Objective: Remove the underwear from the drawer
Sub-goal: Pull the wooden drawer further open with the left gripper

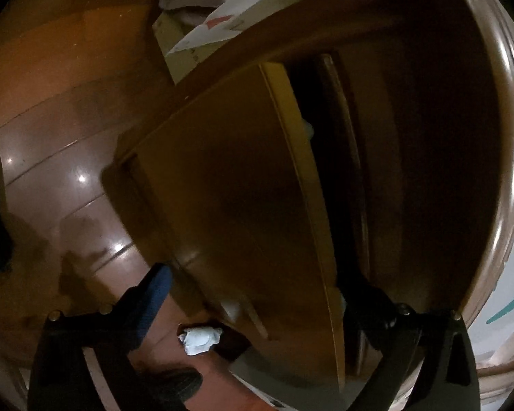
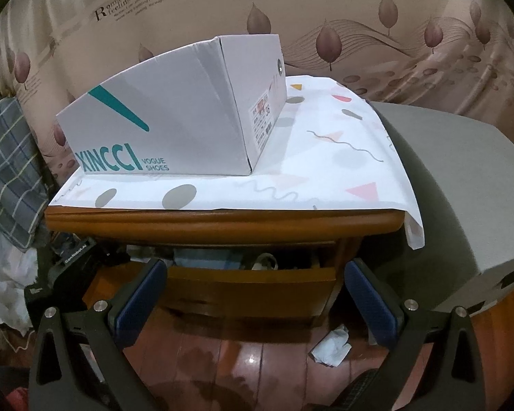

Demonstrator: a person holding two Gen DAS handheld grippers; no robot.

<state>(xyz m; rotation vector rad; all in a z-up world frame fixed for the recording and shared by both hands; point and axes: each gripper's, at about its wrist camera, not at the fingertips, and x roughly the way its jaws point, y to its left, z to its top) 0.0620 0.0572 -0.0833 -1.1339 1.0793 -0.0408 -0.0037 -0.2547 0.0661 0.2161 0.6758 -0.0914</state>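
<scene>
Orange-brown wooden drawer (image 2: 250, 286) stands partly open under the cloth-covered desk (image 2: 222, 215); pale blue folded underwear (image 2: 205, 260) lies inside. Left gripper (image 1: 257, 294) fingers wide astride the front panel, right gripper (image 2: 253, 294) fingers wide, empty. Best reach in from above, pinching fabric only.

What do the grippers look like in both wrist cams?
Right gripper: black angular finger arms with silver screws and dark blue textured pads. Left gripper: same black frame, brass-looking screws, one blue pad visible. No cables or sleeves visible.
</scene>
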